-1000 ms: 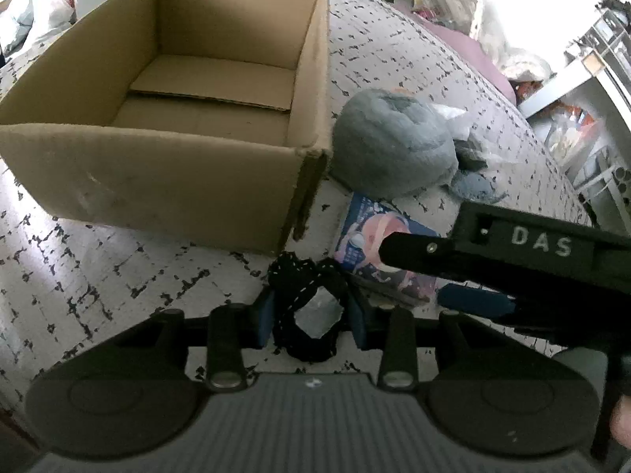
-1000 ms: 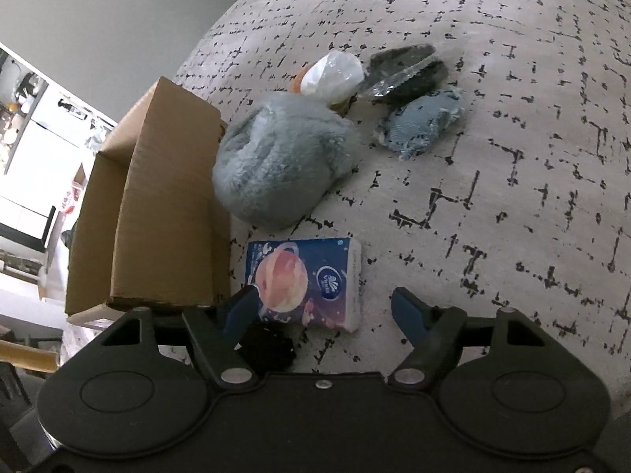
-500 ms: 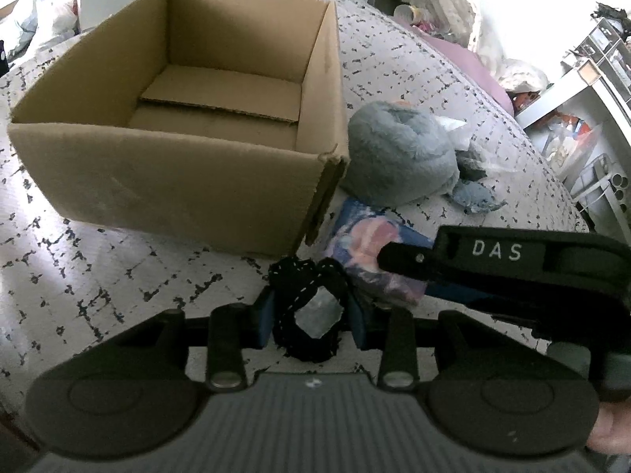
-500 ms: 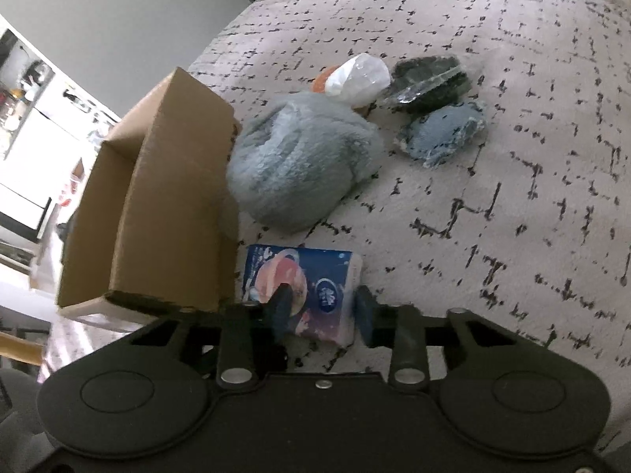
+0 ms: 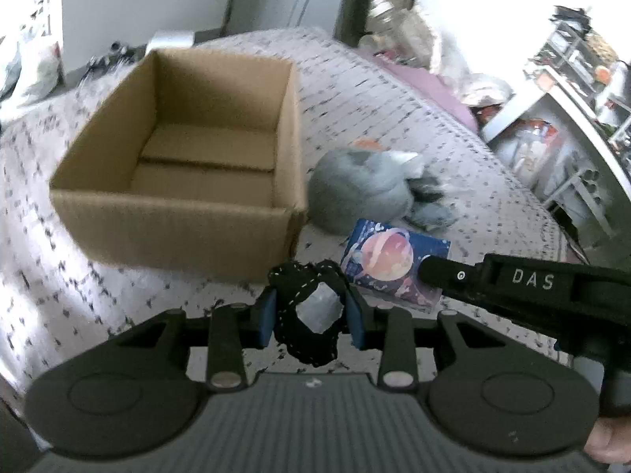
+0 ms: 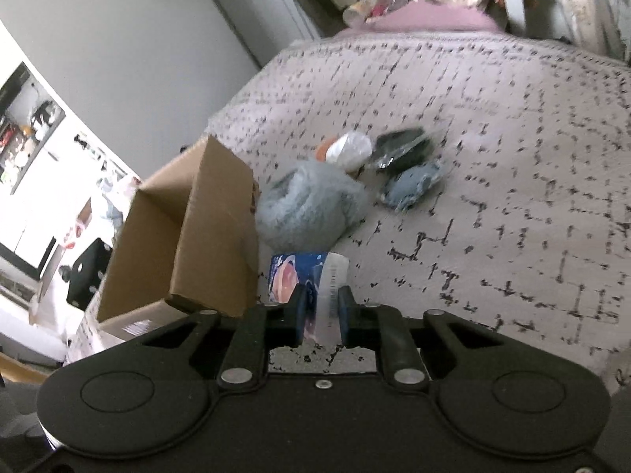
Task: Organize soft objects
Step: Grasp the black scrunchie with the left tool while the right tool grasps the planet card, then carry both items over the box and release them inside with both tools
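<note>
My left gripper (image 5: 311,315) is shut on a black knitted piece with white stitching (image 5: 303,287), held above the patterned bedspread (image 5: 79,283). Just right of it, my right gripper (image 6: 321,311) is shut on a blue tissue pack with a planet picture (image 6: 292,276), squeezing its near end. In the left wrist view the same tissue pack (image 5: 390,260) hangs tilted off the right gripper (image 5: 428,272). An open cardboard box (image 5: 177,213) stands ahead on the left with nothing inside. A grey plush bundle (image 5: 355,189) lies against its right side.
Behind the grey plush (image 6: 307,209) lie a white and orange wrapped item (image 6: 351,149), a black wrapped piece (image 6: 402,148) and a small blue-grey cloth (image 6: 414,187). A pink pillow (image 6: 434,15), shelves and clutter stand beyond the bed's far edge.
My right gripper went from wide open around the tissue pack to shut on it and lifted it. Both hands rose, with the box and bed now farther below. The left grip is unchanged.
</note>
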Available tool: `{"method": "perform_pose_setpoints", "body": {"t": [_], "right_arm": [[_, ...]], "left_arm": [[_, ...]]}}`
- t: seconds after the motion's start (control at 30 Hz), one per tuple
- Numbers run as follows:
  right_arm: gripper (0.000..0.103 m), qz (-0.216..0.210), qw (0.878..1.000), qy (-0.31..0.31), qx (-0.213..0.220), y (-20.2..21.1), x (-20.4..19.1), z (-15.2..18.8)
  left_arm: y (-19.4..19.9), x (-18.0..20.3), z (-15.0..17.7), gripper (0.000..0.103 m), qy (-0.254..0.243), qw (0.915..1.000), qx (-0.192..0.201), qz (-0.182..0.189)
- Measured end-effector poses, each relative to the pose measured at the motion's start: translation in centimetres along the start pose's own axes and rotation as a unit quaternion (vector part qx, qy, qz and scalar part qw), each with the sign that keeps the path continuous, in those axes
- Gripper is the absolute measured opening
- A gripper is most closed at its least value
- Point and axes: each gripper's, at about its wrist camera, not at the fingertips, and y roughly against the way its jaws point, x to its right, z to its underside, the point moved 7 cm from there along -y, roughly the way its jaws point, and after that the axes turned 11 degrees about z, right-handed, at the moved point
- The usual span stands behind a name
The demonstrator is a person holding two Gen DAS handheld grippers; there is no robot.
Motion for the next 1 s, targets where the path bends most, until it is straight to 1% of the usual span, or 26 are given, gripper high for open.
{"method": "perform_pose_setpoints", "body": {"t": [0.23,0.4,0.5,0.53,0.6,0.77,1.0], "right_arm": [[0.016,0.019,0.998,0.002,0.052,3.0,-0.2,-1.1],[0.016,0.017,0.997,0.001,0.078,4.6,-1.0,-2.0],[0.016,0.008,0.995,0.001,0.096,5.3,-1.8,-2.3],[0.016,0.006,0.995,-0.003,0.097,5.3,-2.0,-2.4],[0.016,0.002,0.995,-0.005,0.099,5.3,-2.6,-2.5],[0.016,-0.003,0.994,0.01,0.105,5.7,-4.8,-2.9],[0.016,-0.007,0.993,0.031,0.111,6.0,-8.0,-2.8]], "left_arm": [[2.6,1.6,-1.9,0.036,-0.031,0.9992,0.017,0.019],[3.9,2.2,-3.2,0.036,-0.047,0.9982,0.024,0.029],[4.7,2.3,-4.0,0.036,-0.062,0.9971,0.027,0.035],[4.8,2.4,-4.3,0.036,-0.069,0.9966,0.025,0.038],[4.8,2.2,-4.9,0.036,-0.067,0.9966,0.014,0.045],[5.7,1.8,-6.5,0.036,-0.084,0.9947,0.023,0.056],[6.5,-1.0,-7.5,0.036,-0.084,0.9946,0.02,0.058]]}}
